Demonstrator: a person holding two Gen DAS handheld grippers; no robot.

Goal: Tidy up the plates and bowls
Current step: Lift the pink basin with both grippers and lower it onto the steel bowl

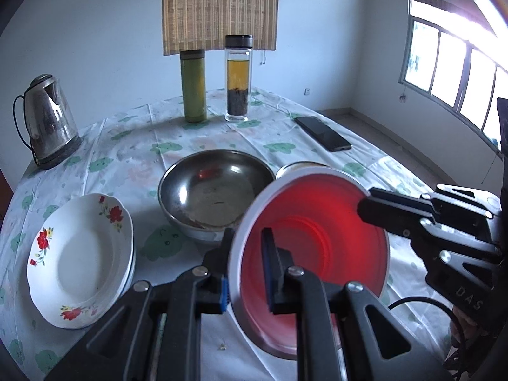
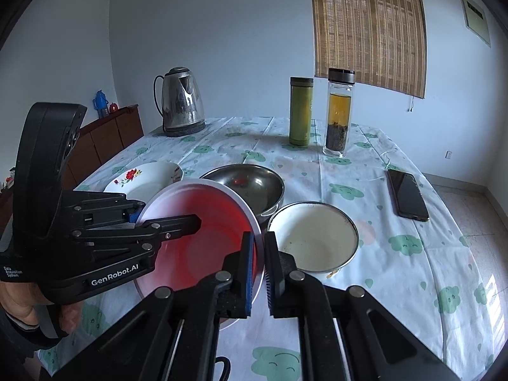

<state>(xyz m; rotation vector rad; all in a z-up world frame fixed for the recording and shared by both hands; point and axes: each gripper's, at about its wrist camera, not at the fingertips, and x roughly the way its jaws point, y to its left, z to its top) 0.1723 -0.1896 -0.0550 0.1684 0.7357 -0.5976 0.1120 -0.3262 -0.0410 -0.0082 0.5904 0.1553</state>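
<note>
- The red bowl (image 1: 312, 238) with a pale rim is held up off the table, tilted, so its inside faces the left wrist camera.
- The left gripper (image 1: 246, 254) pinches the bowl's rim on one side, one finger outside the wall and one inside, jaws nearly together on it.
- The right gripper (image 2: 261, 263) pinches the rim on the opposite side in the same way, its blue pads (image 2: 250, 270) pressed on the thin wall.
- A hand (image 2: 19, 301) grips the left gripper's handle at the lower left of the right wrist view.
- Just behind the red bowl a steel bowl (image 1: 216, 187) stands on the table.
- Beside the steel bowl, to its right, stands a white enamel bowl (image 2: 312, 238) with a dark rim, upright.
- To the left of the steel bowl lies a stack of white plates (image 1: 79, 260) with red flowers on the rim.
- All rest on a tablecloth (image 2: 412, 270) printed with green clouds.
- Farther back stand a steel kettle (image 1: 47, 120), a green flask (image 1: 193, 85) and a glass bottle (image 1: 238, 79) of tea, the flask and the bottle close together.
- A dark phone (image 1: 322, 133) lies flat near the table's right edge, well apart from the bowls.
</note>
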